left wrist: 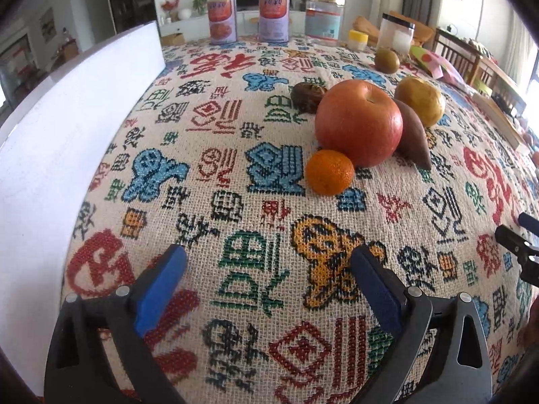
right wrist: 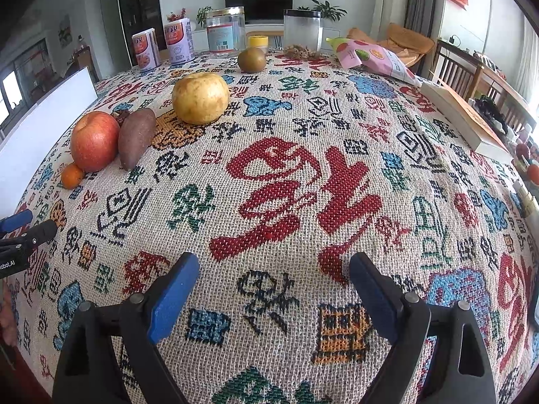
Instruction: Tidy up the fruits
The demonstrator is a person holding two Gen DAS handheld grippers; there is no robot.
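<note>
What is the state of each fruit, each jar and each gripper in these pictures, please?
left gripper: open, empty
right gripper: open, empty
apple: upright, touching the sweet potato
mandarin: loose on the cloth, before the apple
pear: standing alone
kiwi: standing alone
black-lidded jar: closed, nearly empty

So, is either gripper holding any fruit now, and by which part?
Nothing is held. The left gripper and right gripper are open, only the woven patterned tablecloth between their fingers.
</note>
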